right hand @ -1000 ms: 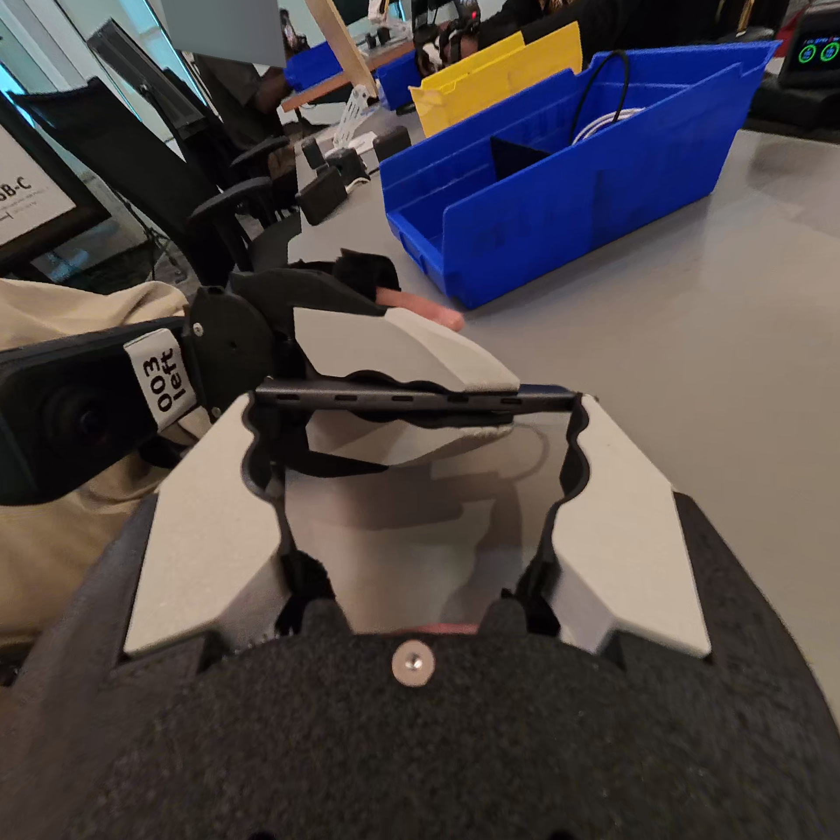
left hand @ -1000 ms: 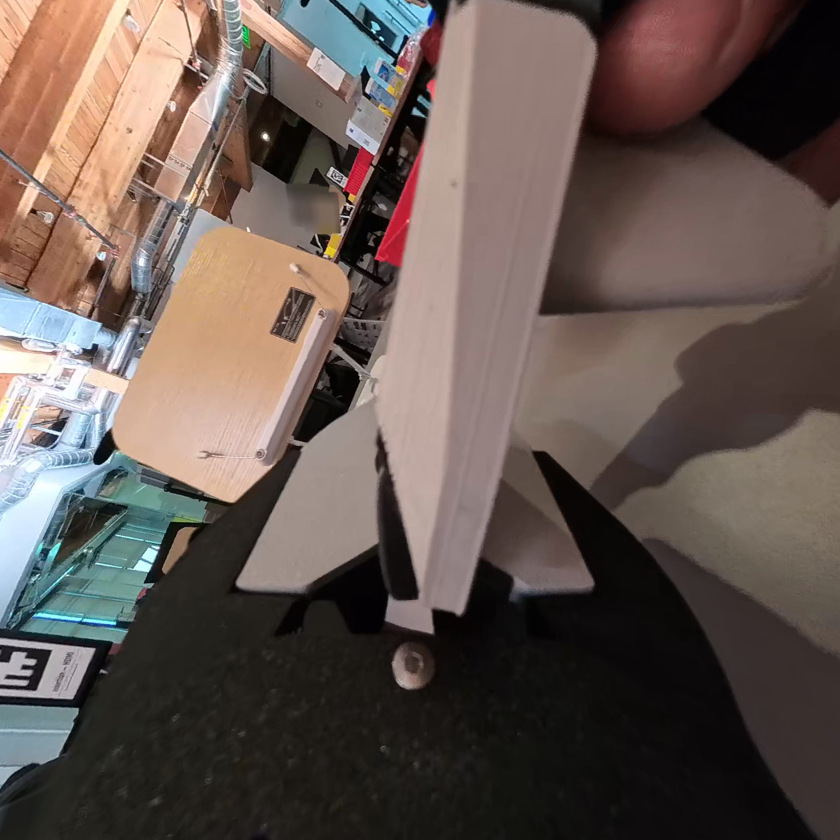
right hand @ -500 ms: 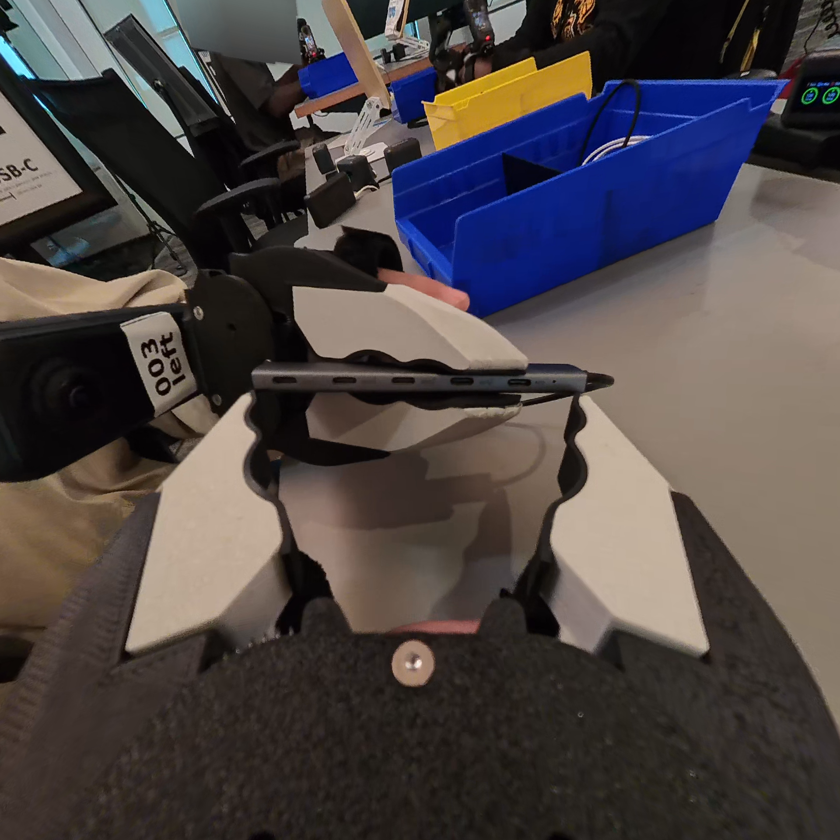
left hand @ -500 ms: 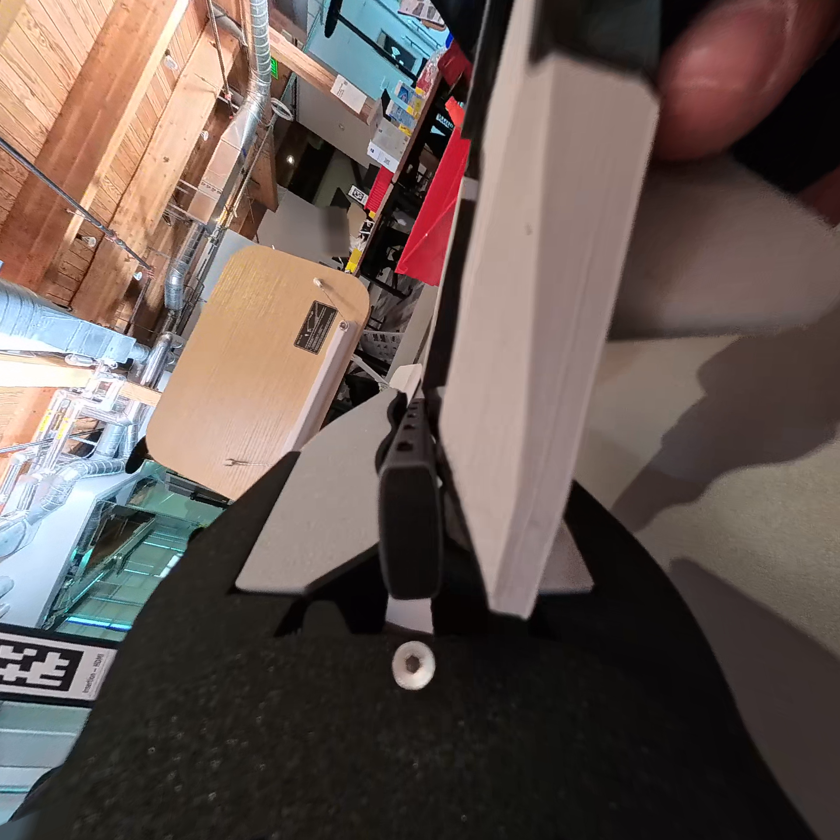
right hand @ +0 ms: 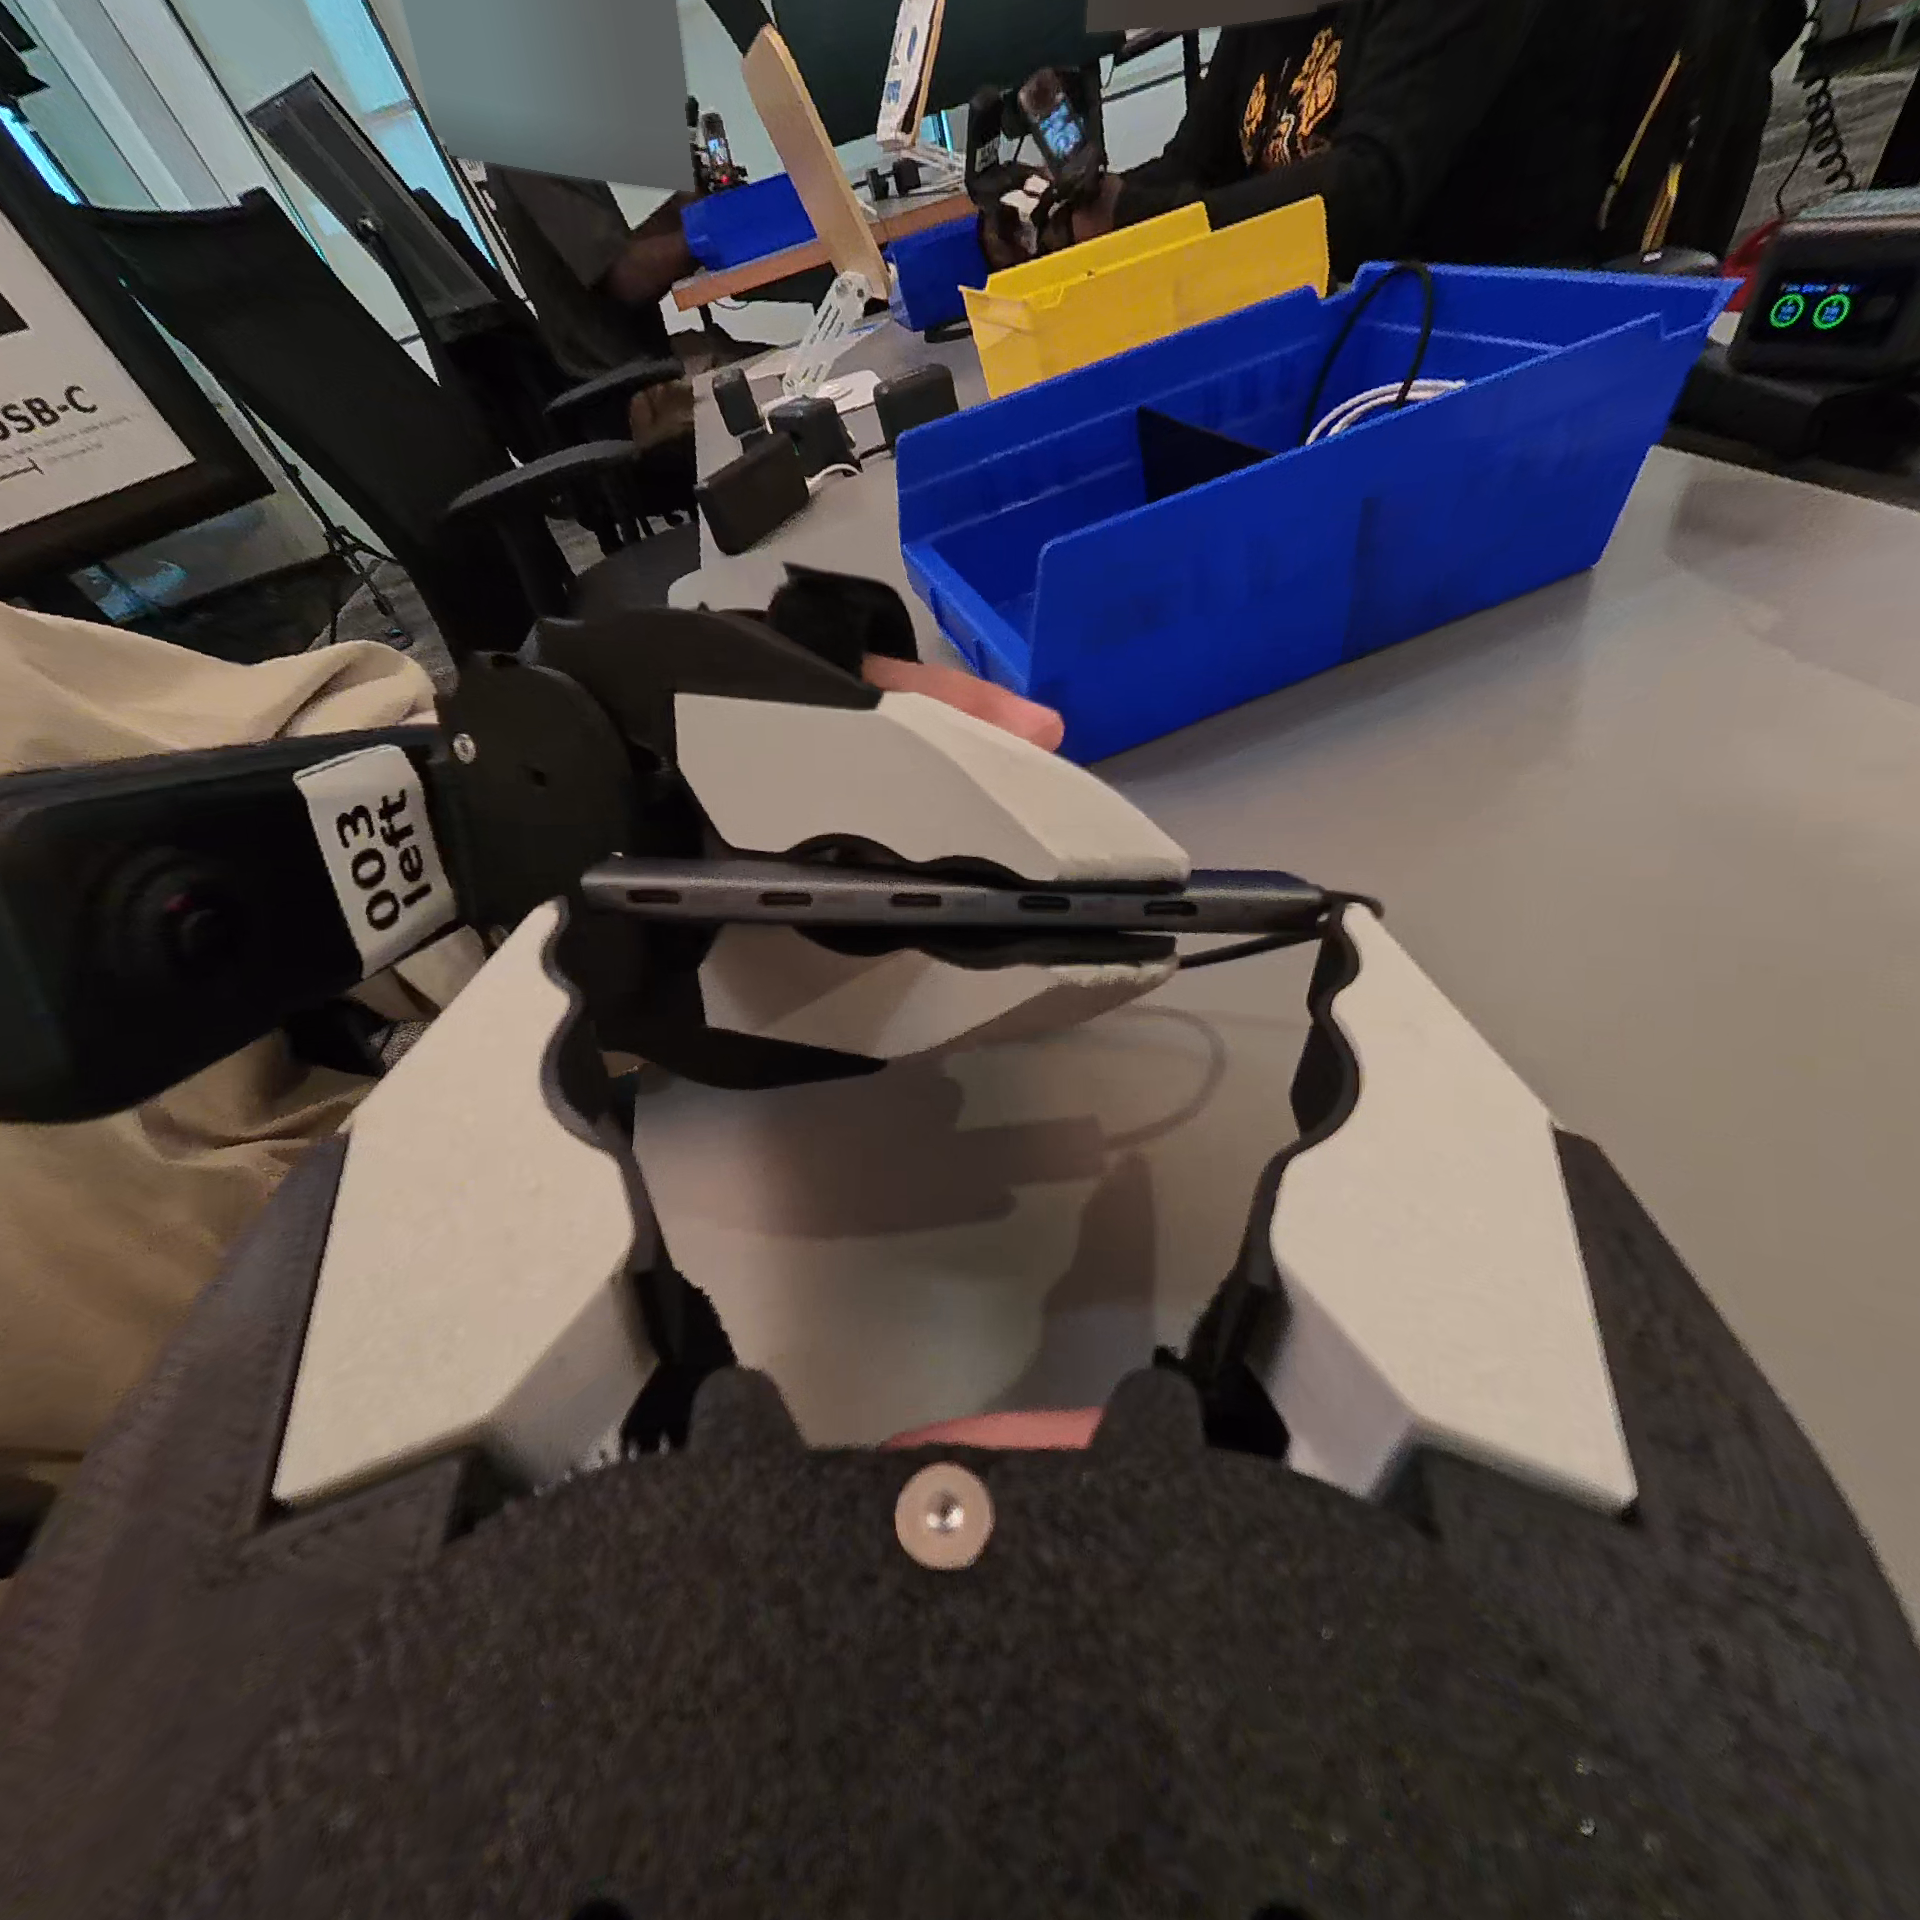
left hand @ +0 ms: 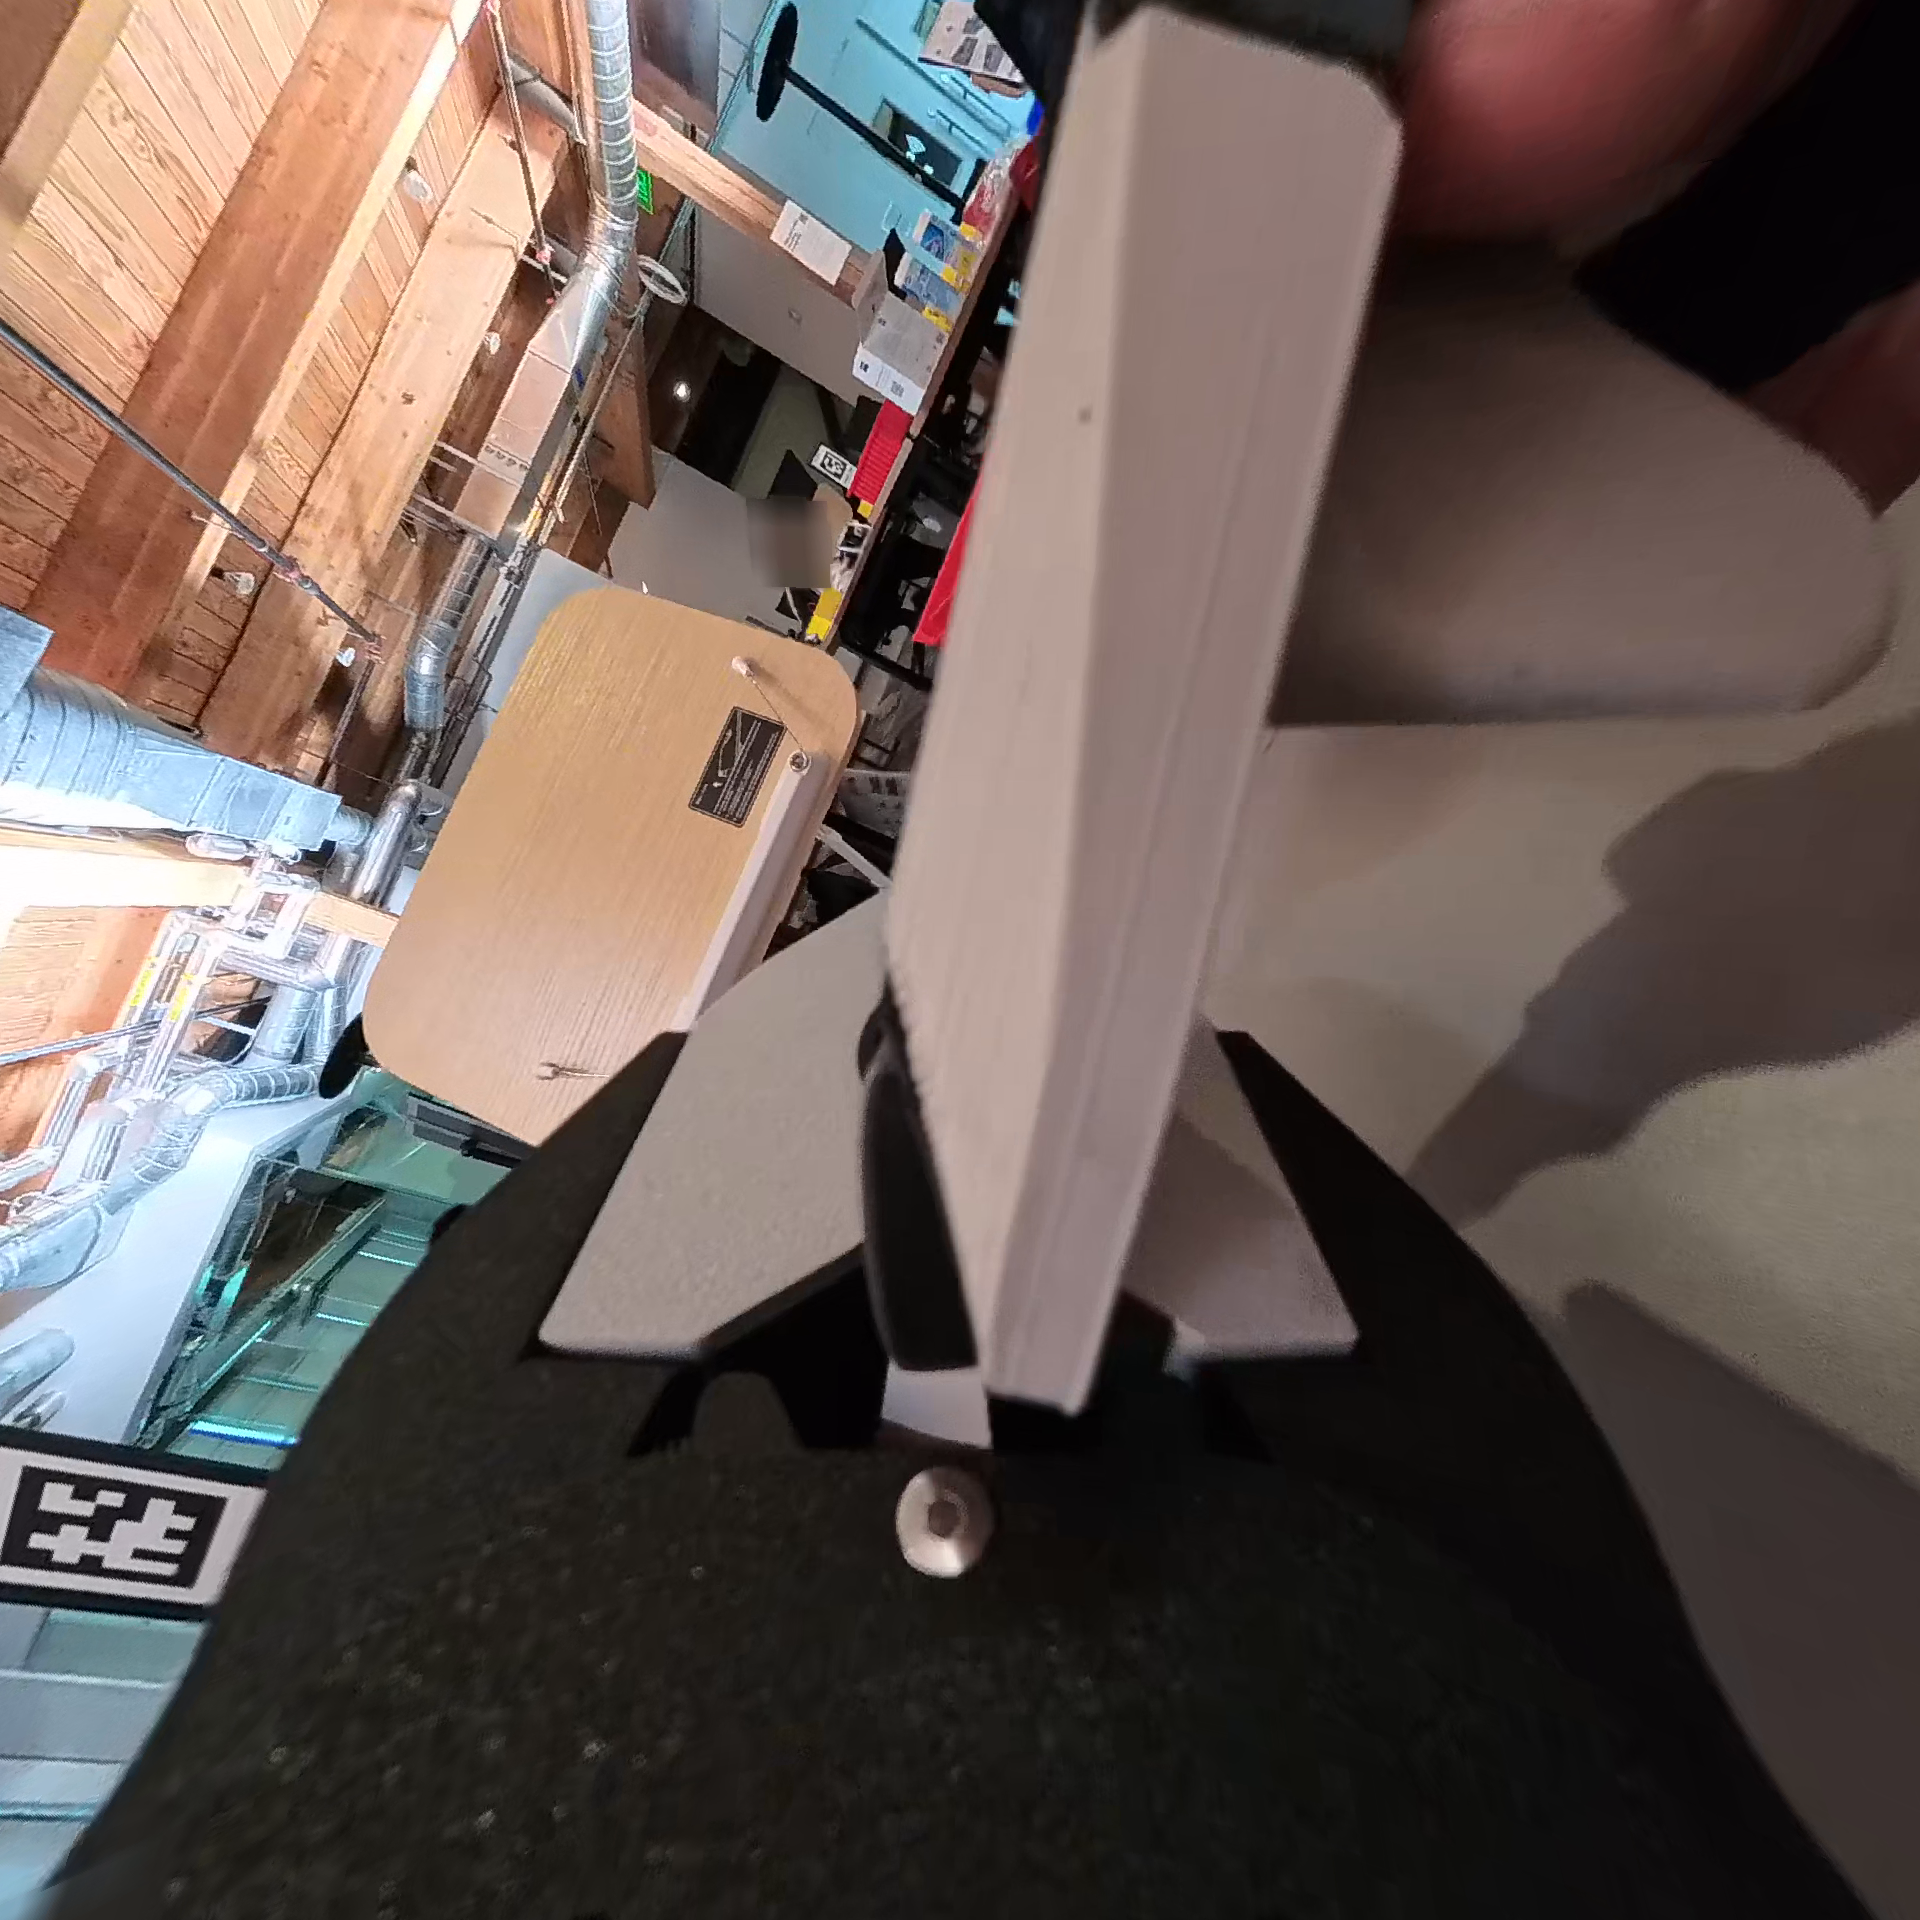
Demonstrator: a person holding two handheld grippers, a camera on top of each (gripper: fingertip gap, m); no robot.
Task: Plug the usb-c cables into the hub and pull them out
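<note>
right now the left gripper [right hand: 1039, 909] is clamped on the one hub [right hand: 935, 902], held level above the grey table [right hand: 1558, 935], its long axis running left to right. the right gripper [right hand: 940, 1023] sits just near of it, jaws wide apart and empty, fingertips flanking the hub's two ends. five ports face it, none filled. a thin lead trails from the hub's right end. cables [right hand: 1371, 400] lie far right in the one divided blue bin [right hand: 1247, 561]; their count is unclear.
</note>
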